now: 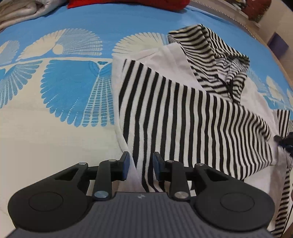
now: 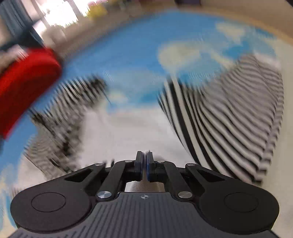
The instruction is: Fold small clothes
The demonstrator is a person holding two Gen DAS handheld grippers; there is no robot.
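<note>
A small black-and-white striped garment (image 1: 192,109) with a white body lies on the blue and cream bedspread (image 1: 69,87). My left gripper (image 1: 141,166) is open, its jaws apart on either side of a striped fold at the garment's near edge. In the right wrist view, which is blurred by motion, my right gripper (image 2: 144,164) is shut on a thin edge of the striped garment (image 2: 228,113), whose cloth hangs to the right and left of it.
A red cushion (image 1: 128,3) lies at the far edge of the bed and also shows in the right wrist view (image 2: 23,80). Folded pale cloth (image 1: 23,11) sits at the far left. The bed's edge (image 1: 274,53) runs along the right.
</note>
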